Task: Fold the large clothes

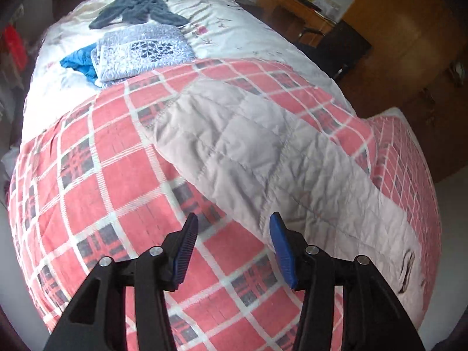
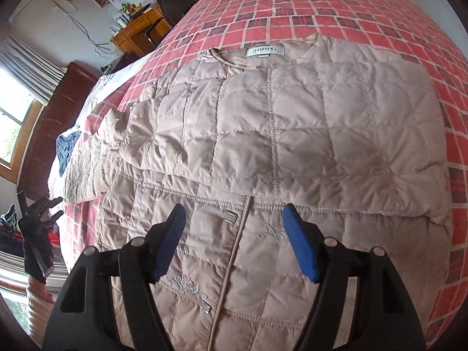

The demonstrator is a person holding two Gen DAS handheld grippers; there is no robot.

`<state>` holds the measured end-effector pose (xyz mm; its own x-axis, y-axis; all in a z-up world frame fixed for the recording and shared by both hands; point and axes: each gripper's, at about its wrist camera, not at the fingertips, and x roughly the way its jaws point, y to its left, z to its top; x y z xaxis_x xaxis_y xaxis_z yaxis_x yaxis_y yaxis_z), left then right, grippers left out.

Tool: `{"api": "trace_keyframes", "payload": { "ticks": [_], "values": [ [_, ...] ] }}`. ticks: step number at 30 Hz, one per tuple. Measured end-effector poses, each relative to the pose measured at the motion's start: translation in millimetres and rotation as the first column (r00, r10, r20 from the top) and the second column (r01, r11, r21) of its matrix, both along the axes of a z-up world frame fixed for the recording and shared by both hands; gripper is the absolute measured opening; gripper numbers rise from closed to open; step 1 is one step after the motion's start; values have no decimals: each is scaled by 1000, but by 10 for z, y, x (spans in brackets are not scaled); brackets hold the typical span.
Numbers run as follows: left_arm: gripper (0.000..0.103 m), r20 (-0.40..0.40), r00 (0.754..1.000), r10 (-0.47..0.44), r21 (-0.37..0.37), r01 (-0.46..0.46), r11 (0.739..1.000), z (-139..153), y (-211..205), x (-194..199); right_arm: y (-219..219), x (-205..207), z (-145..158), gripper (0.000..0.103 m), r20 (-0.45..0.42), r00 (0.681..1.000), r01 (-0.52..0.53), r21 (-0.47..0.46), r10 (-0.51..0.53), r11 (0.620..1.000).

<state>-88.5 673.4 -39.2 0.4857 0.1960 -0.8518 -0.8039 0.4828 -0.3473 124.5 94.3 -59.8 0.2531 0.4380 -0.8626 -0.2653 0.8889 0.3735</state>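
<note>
Right wrist view places your right gripper (image 2: 234, 242) above the lower front of the quilted beige jacket (image 2: 263, 134), fingers spread wide and grasping nothing. The jacket lies flat on the red plaid blanket (image 2: 365, 20) covering the bed, collar label (image 2: 265, 51) at the far end, front placket (image 2: 231, 263) running between your fingers. Both sleeves appear folded across the chest, one layered over the other; the lower body is not yet folded.

Left wrist view shows your left gripper (image 1: 234, 251) likewise released, hovering over the plaid blanket just beside the jacket's edge, touching nothing. Further up the bed lie a folded blue-patterned item (image 1: 143, 51), a bright blue garment (image 1: 79, 61) and a loose grey garment (image 1: 137, 5), all well apart from the jacket.

Risks noted, as judgement:
- Padded fabric is slick and springy; a shallow pinch on one layer may slip, or lift only the top panel and leave the back behind.
- Lifting the hem unevenly between your two hands could drag the crossed sleeves out of place and undo that fold.
- Your left gripper sits over blanket, not jacket; closing there would catch the blanket and pull it along.
- Metal clasps (image 2: 229, 216) along the placket could snag a finger pad.
</note>
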Motion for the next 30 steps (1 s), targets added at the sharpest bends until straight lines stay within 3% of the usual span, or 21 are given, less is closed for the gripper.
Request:
{"api": "trace_keyframes", "payload": {
  "ticks": [5,12,16,24,27,30],
  "values": [
    [48,67,995,76,-51,-73,996,-143,299,39,21,-17,-30,69,-1,1000,-7,-26,7,1000],
    [8,97,990,105,-20,-103,994,-61,365,36,-87,-13,-10,69,7,1000,18,-42,-18,999],
    [4,144,987,76,49,-83,995,154,238,67,-136,-32,14,69,10,999,31,-41,-30,999],
    [4,261,957,-129,202,76,976,877,-441,406,-242,-75,116,69,30,999,46,-34,-45,998],
    [4,278,926,-256,251,187,950,1083,-867,668,-297,-82,168,69,43,998,55,-32,-54,998],
    [3,288,874,-392,269,319,909,1182,-1368,979,-359,-92,208,69,54,997,65,-28,-64,997]
  ]
}}
